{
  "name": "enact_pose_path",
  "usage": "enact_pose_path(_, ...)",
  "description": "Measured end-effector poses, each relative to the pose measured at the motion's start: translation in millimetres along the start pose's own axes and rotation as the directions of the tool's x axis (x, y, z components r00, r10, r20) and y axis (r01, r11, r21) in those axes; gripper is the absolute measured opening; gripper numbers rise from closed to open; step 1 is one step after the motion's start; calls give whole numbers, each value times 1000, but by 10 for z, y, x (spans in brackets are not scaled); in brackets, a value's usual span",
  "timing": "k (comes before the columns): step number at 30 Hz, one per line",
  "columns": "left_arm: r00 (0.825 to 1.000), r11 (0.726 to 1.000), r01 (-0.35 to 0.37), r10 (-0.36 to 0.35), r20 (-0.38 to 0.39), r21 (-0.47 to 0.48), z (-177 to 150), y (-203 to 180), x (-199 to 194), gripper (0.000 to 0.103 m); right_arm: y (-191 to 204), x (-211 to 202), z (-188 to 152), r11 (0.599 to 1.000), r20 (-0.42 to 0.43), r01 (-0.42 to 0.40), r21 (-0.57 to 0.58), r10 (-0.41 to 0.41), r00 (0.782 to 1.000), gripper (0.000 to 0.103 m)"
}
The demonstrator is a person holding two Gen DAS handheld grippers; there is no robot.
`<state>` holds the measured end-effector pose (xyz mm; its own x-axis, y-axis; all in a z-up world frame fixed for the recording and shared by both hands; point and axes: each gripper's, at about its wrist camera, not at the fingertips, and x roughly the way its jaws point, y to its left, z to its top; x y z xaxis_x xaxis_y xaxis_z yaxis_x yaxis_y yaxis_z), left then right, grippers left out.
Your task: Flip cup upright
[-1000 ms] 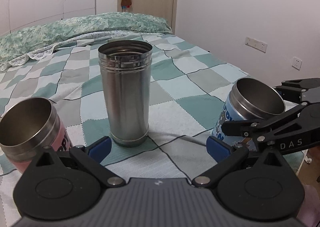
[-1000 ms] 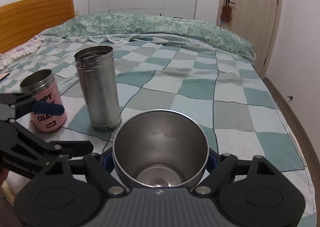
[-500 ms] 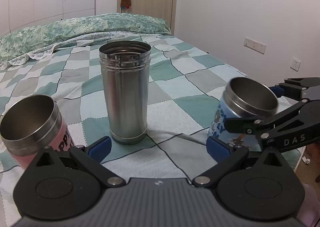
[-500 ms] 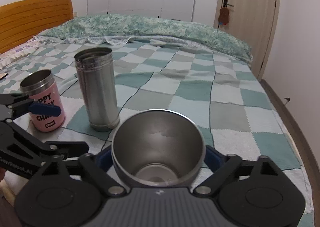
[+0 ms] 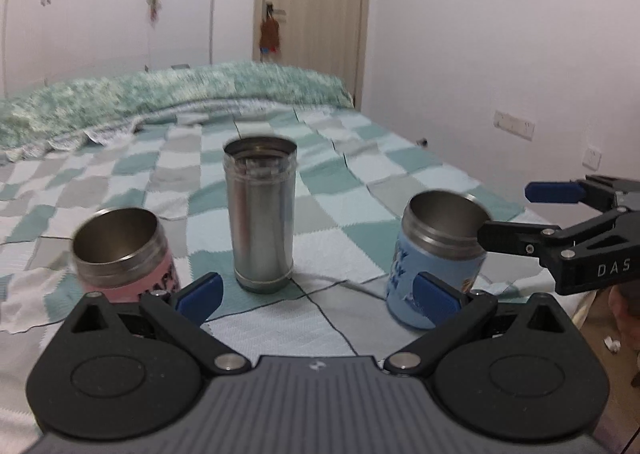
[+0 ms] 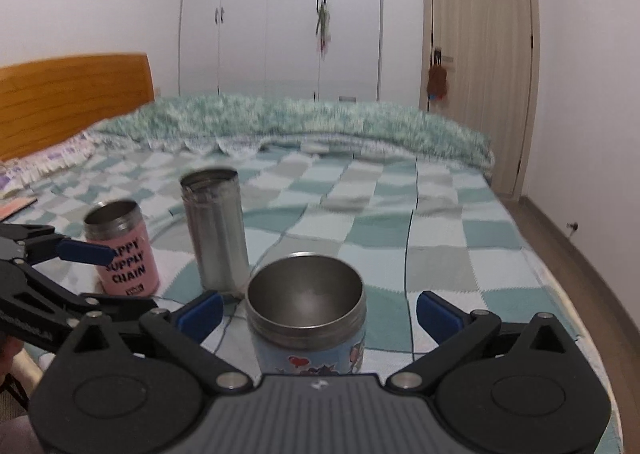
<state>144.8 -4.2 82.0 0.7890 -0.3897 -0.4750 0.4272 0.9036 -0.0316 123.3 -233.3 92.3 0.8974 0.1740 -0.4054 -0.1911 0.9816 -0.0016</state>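
Blue cup (image 6: 307,314) stands mouth up on the bed (image 6: 440,222), near its front edge, between the blue pads of the right gripper (image 6: 318,312). That gripper is spread wide, pads apart from the cup's sides. Left gripper (image 5: 316,290) also wide, holding nothing. Pink cup (image 5: 124,250) and steel tumbler (image 5: 261,214) stand upright further along the front edge. Judgement: flip looks finished. Draw the right gripper straight back, level, so neither pad clips the rim; soft bedding tips cups easily.
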Motion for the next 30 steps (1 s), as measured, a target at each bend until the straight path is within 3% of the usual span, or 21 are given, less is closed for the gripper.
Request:
enact_pose_path(9,987,990,-98,110,119,-102,-386,-141,-510,103,95,-527,-399,999,181,31,-37,-24,983,103)
enact_pose_path(17,945,957,-249,273,180,-146,-893,-234,-618,103,166,-617,-869,1000,169,21,-5,-20,985,103)
enact_pose_path(22,912,941,-319,337,232,-115,-1084,-369,-620,103,146,-620,-1096,998,226,56,-8,-53,973,103)
enact_pose_path(30,886,924,-346,378,268,-161,-1223,-356,-615,103,122,-622,-1268,997,276,83,3,-81,958,103)
